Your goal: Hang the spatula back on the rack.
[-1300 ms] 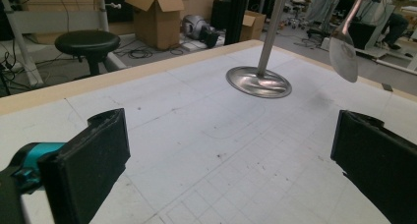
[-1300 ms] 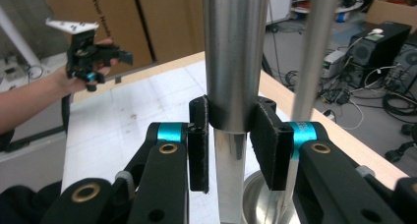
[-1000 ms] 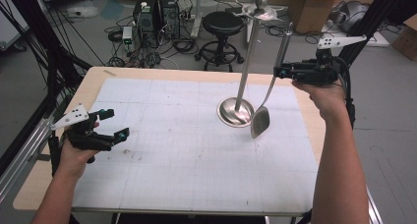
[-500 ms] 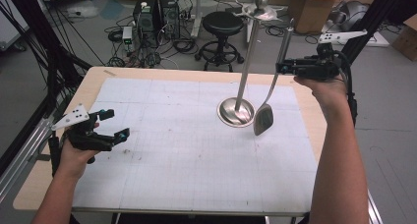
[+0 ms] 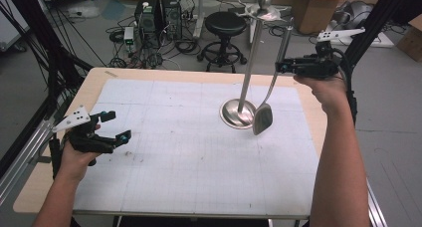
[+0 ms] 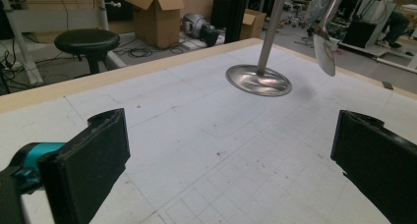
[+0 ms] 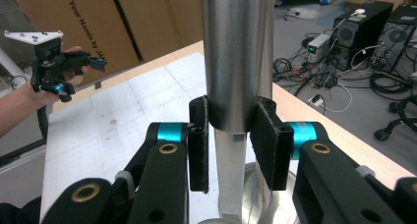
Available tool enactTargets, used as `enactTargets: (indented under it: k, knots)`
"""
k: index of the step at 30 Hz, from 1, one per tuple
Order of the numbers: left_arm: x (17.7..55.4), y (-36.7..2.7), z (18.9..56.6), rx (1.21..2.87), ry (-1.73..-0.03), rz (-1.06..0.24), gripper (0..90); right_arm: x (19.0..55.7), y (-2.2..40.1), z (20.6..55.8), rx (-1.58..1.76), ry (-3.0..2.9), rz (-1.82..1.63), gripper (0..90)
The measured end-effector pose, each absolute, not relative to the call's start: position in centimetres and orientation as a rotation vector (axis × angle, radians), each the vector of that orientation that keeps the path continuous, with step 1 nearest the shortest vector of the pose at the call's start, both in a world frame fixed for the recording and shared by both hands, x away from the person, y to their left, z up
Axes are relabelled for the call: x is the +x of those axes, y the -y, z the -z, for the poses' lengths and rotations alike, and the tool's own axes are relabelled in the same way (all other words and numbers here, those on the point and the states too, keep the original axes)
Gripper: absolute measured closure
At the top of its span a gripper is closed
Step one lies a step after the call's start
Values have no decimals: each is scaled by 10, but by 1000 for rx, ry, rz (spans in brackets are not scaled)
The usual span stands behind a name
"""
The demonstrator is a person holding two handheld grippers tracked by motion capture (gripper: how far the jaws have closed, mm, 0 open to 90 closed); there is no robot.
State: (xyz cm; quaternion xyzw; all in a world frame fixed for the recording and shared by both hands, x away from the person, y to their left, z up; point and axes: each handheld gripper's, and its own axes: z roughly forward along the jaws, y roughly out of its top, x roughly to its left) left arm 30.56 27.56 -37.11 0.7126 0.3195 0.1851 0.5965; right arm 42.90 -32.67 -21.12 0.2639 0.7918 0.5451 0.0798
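A steel utensil stand (image 5: 250, 57) with a round base (image 5: 237, 115) and hook arms at its top rises from the far right part of the table. My right gripper (image 5: 281, 66), held high beside the stand's top, is shut on the upper handle of a metal spatula (image 5: 263, 118), whose blade hangs just above the base's right edge. In the right gripper view both pads (image 7: 267, 135) press on the shiny handle (image 7: 231, 62). My left gripper (image 5: 117, 125) stays low at the table's left side, open with nothing between its fingers (image 6: 93, 160). From there I see the base (image 6: 258, 80) and blade (image 6: 324, 49).
A white gridded mat (image 5: 189, 152) covers the wooden table (image 5: 94, 82). Beyond the far edge stand a black stool (image 5: 226, 25), computer towers (image 5: 154, 13) with cables on the floor, and cardboard boxes (image 5: 313, 8). A black frame post rises at the left.
My right gripper has crept slightly up and toward the stand's top with the spatula in it. The left gripper has stayed where it was.
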Motion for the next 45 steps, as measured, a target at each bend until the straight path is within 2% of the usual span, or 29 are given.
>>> enactTargets:
  k: [36, 45]
  knots:
    - [305, -278, 370, 1640, -744, -428, 17, 448, 304, 222, 844, -2387, -1630, 676]
    - [306, -277, 371, 1644, -743, -423, 17, 438, 312, 219, 889, -2309, -1593, 510]
